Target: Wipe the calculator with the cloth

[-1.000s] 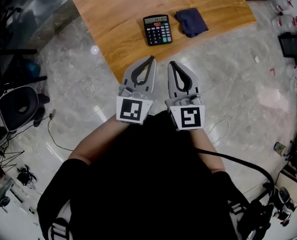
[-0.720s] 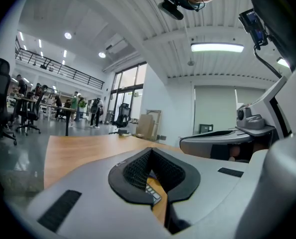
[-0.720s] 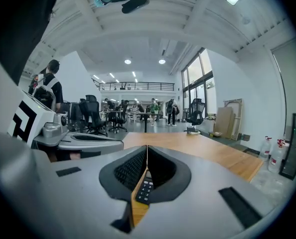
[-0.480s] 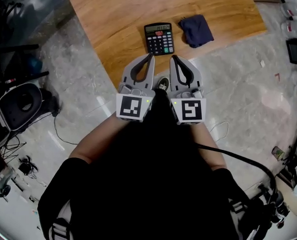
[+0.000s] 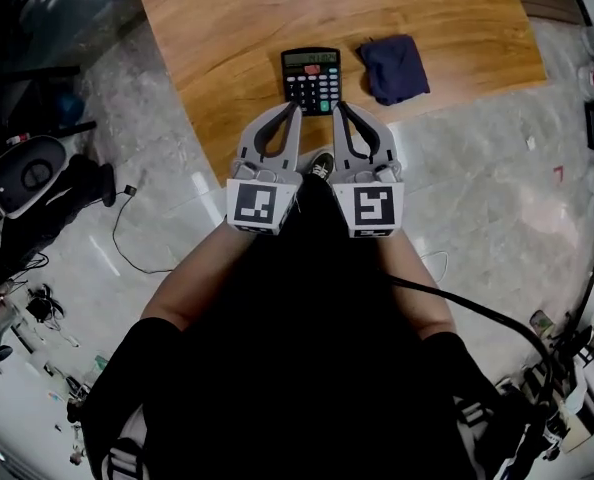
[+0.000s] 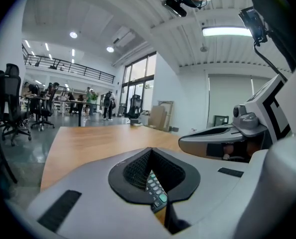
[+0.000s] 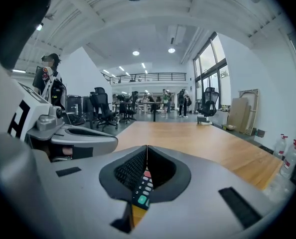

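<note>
Both hands low in front of the torso, forearms bare, elbows bent; left gripper [image 5: 297,109] and right gripper [image 5: 337,107] side by side, pointing forward and slightly down at the table [image 5: 227,28]; marker cubes face up. Both jaw pairs pressed together, nothing pinched. Calculator [image 5: 311,79] lies flat near the table's near edge, right ahead of both tips; contact can't be told. Cloth [image 5: 394,68] crumpled just right of it, small gap, same edge.

Head view only: cloth, floor [image 5: 477,198], shoe [image 5: 322,165] between the grippers. Gripper views only: calculator keys through the hollow below each closed jaw pair; the other gripper alongside; office chairs [image 6: 11,108] and distant people beyond the table's far edge; bottles [image 7: 290,158] at right in the right gripper view.
</note>
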